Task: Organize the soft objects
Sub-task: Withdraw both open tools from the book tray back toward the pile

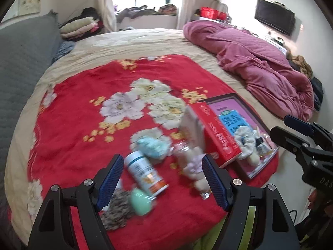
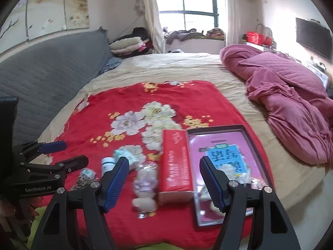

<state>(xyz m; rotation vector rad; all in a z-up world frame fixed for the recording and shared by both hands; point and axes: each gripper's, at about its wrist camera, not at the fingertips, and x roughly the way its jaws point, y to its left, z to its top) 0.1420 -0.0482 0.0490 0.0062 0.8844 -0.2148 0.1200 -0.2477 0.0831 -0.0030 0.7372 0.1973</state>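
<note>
On the red floral blanket (image 1: 83,108) lie a pale blue scrunchie (image 1: 153,144), a clear packet of puffy soft pieces (image 1: 192,166), a white bottle (image 1: 145,171), a mint green egg-shaped thing (image 1: 139,201) and a leopard-print cloth (image 1: 117,211). A grey scrunchie (image 1: 245,143) lies in the purple-lined tray (image 1: 260,167). My left gripper (image 1: 161,184) is open and empty above the bottle and packet. My right gripper (image 2: 163,184) is open and empty above the packet (image 2: 144,184) and the red box (image 2: 175,164).
The red box (image 1: 216,133) leans beside the tray (image 2: 245,133). A crumpled pink quilt (image 1: 260,66) lies at the bed's right. A grey headboard (image 1: 22,58) runs along the left. Folded bedding (image 1: 80,26) is stacked far back. The bed's near edge is just under both grippers.
</note>
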